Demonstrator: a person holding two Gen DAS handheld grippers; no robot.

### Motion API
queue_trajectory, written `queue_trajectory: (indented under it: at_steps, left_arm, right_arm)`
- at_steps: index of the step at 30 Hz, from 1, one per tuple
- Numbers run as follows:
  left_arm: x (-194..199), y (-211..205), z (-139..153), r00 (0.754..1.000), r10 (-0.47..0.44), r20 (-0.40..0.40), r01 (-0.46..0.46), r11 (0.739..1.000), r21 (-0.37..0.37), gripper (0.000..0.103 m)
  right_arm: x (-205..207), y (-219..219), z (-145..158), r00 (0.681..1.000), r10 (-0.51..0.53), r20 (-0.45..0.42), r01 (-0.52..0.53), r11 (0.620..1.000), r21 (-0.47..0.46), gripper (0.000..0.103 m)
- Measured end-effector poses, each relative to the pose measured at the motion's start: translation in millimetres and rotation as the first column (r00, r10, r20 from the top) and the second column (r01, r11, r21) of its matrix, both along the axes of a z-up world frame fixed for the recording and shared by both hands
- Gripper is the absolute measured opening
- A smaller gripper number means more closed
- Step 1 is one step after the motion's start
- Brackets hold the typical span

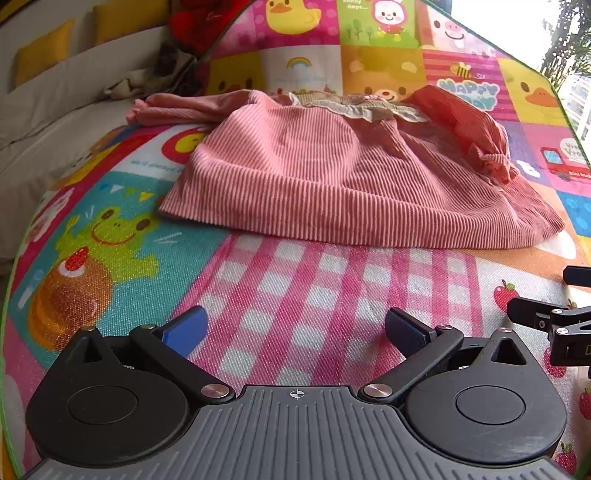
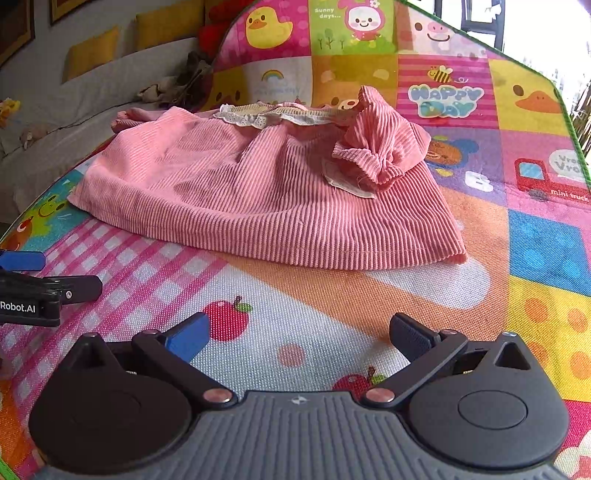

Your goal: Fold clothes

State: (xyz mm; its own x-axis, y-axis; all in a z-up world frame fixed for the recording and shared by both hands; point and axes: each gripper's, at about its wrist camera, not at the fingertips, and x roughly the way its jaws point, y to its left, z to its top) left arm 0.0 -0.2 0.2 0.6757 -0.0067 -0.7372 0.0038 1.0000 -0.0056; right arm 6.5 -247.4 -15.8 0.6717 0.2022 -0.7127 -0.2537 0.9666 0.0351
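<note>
A pink corduroy child's dress lies spread on a colourful play mat, hem towards me, cream lace collar at the far end. It also shows in the right wrist view, with one sleeve folded in over the body and a white label showing. My left gripper is open and empty, just short of the hem. My right gripper is open and empty, also short of the hem. Each gripper shows at the edge of the other's view.
A grey sofa with yellow cushions stands at the left, with crumpled cloth and a red item on it. A window is at the far right. The mat's green border runs along the right.
</note>
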Motion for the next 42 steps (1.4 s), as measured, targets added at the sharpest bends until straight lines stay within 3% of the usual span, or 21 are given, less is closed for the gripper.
queue_trajectory:
  at_steps: [42]
  left_arm:
    - [-5.0,-2.8,-3.2,1.000,0.000,0.028,0.000,1.000,0.016,0.103]
  right_arm:
    - [-1.9,0.8,-1.5,1.000,-0.009,0.015,0.010,1.000,-0.007,0.103]
